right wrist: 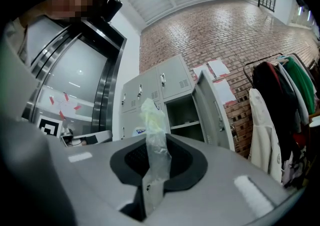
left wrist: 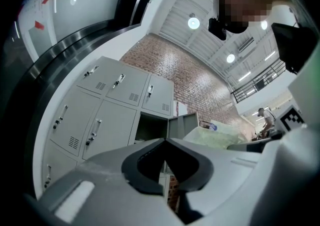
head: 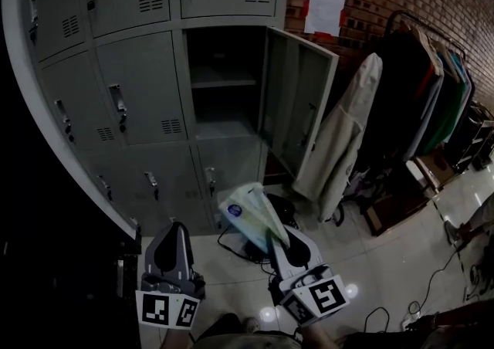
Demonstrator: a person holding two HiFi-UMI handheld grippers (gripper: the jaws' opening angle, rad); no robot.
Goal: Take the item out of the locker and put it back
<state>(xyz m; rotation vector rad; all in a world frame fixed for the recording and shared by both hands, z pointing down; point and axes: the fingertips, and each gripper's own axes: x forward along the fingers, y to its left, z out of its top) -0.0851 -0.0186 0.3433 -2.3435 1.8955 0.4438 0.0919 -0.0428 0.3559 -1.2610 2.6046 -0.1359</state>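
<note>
A pale, clear plastic bag (head: 251, 215) with a blue round label is pinched in my right gripper (head: 275, 241), low in front of the lockers. In the right gripper view the bag (right wrist: 152, 130) stands up out of the shut jaws of the right gripper (right wrist: 150, 145). The open locker (head: 225, 93) has its door (head: 298, 108) swung to the right, and its shelf looks bare. My left gripper (head: 173, 241) hangs at the lower left with its jaws shut on nothing. The left gripper view shows the left gripper (left wrist: 165, 140) closed, with the bag (left wrist: 216, 135) off to the right.
Grey lockers (head: 131, 100) with closed doors fill the left and top. A clothes rack (head: 423, 81) with dark jackets and a white coat (head: 345, 133) stands to the right against a brick wall. Black cables (head: 238, 245) lie on the tiled floor below the lockers.
</note>
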